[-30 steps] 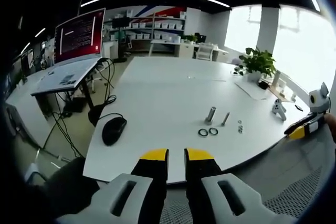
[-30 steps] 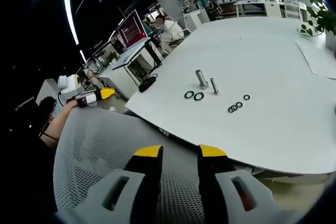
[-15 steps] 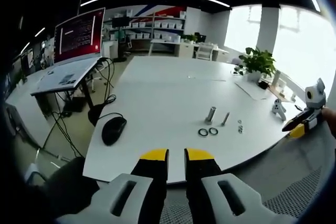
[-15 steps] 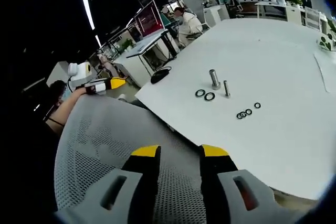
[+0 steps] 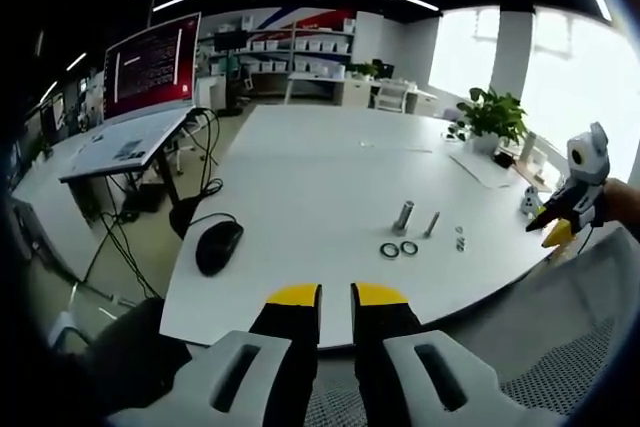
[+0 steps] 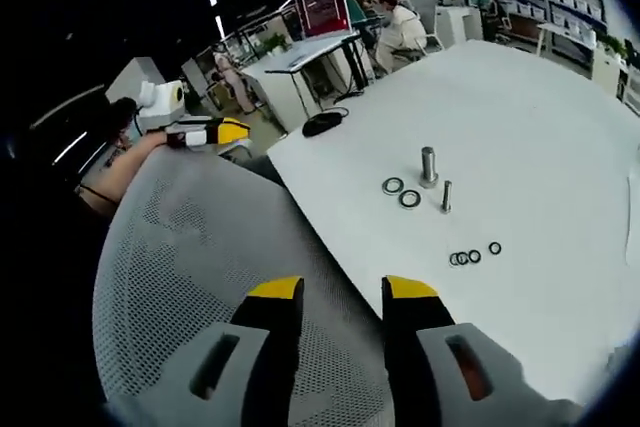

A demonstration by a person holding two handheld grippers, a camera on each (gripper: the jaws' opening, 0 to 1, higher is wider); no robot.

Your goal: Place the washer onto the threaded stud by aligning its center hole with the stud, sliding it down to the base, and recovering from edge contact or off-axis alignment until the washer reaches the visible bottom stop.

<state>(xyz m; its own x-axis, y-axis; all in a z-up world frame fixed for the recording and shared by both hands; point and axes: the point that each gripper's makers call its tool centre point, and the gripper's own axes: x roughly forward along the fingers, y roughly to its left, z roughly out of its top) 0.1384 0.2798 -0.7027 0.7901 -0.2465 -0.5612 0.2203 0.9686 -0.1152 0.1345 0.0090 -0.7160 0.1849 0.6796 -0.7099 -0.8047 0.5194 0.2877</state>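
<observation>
Above mesh chair back (image 6: 180,277), right gripper (image 6: 336,292), jaws apart, empty.

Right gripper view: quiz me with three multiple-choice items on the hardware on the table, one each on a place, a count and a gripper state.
1. Where do the two large washers lie?
A. Threaded on the tall stud
B. Flat on the table beside the tall stud
C. In the right gripper

2. How many upright studs stand on the table?
A. One
B. Two
C. Four

3. What is the state of the right gripper?
A. Shut on a washer
B. Shut on a stud
C. Open and empty

Answers: 1 B, both rings rest on the tabletop next to the tall stud. 2 B, the tall stud and a thinner stud stand there. 3 C, its jaws stand apart with nothing between, over the mesh chair back.
</observation>
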